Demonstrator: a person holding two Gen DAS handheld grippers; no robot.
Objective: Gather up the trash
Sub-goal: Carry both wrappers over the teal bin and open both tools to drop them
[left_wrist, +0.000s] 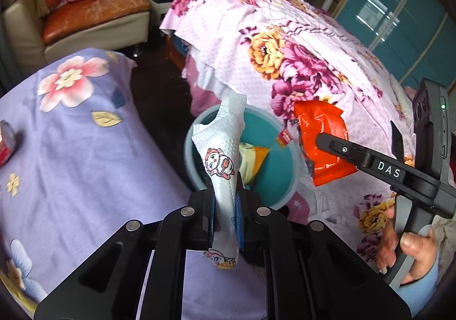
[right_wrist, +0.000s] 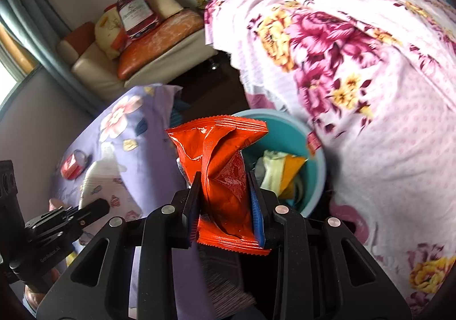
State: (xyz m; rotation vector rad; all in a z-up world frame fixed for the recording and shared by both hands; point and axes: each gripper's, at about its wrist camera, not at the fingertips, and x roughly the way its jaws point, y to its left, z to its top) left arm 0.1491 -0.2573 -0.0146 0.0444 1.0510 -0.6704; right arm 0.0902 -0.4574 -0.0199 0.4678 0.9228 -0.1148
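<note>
My left gripper (left_wrist: 225, 188) is shut on a white wrapper (left_wrist: 222, 154) printed with a cartoon figure; it hangs above the teal bin (left_wrist: 273, 177) on the floor. The right gripper (right_wrist: 223, 186) is shut on a crumpled orange-red snack packet (right_wrist: 225, 166), just left of the same bin (right_wrist: 287, 131). In the left wrist view that packet (left_wrist: 322, 140) and the right gripper (left_wrist: 323, 139) show at the right, near the bin's rim. A yellow and orange wrapper (left_wrist: 252, 157) lies inside the bin. The left gripper (right_wrist: 99, 207) shows low left in the right wrist view.
A lilac flowered cloth (left_wrist: 71, 149) covers a surface left of the bin, with a red and white object (left_wrist: 5, 143) on it. A pink flowered bedspread (left_wrist: 285, 49) hangs right of the bin. A sofa (left_wrist: 85, 20) with cushions stands behind. A hand (left_wrist: 404, 248) holds the right gripper's handle.
</note>
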